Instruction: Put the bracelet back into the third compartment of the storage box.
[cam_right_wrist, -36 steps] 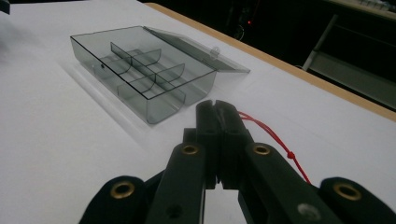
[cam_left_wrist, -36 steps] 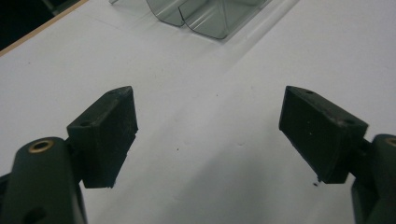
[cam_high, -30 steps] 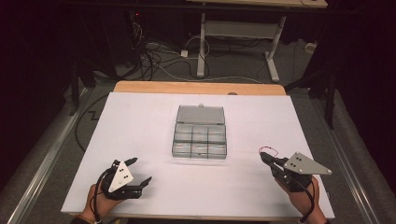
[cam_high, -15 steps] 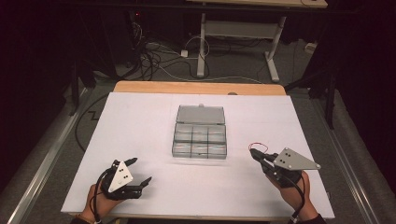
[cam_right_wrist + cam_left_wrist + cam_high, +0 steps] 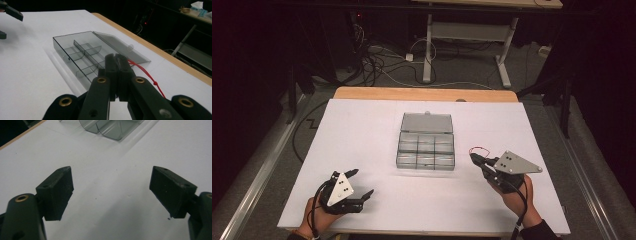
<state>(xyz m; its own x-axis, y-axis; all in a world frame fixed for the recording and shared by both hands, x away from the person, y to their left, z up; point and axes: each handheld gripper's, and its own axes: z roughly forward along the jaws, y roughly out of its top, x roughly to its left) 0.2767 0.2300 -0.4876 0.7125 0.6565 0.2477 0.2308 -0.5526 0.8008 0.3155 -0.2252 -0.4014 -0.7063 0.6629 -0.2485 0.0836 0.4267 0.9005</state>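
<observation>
The clear compartment box (image 5: 426,145) sits near the middle of the white table top (image 5: 362,130), lid thrown open and lying flat on the far side of the tray. Its tray is split into a grid of small compartments, three across and two deep as the high view shows them. The tray's long axis runs across the table, left to right from where I stand, and the open lid (image 5: 427,122) points away from me toward the far edge. From my right gripper view the box (image 5: 82,53) lies just ahead of the jaws, seen cornerwise.

My right gripper (image 5: 476,159) is just beside the box's right near corner, not touching it, jaws pressed fully together. A thin red wire (image 5: 145,72) runs alongside them, and a loop of it (image 5: 479,149) shows at the tip from above; whether the pads pinch it I cannot tell. My left gripper (image 5: 359,184) hovers near the front left of the table, well apart from the box, jaws spread wide with only bare table between them; its own view catches a corner of the box (image 5: 112,128) at the top.

The white top lies on a wooden board (image 5: 422,93) that shows as a strip along the far edge. Beyond it the room is dark: a tangle of cables (image 5: 382,60) on the floor and the legs of another desk (image 5: 467,35).
</observation>
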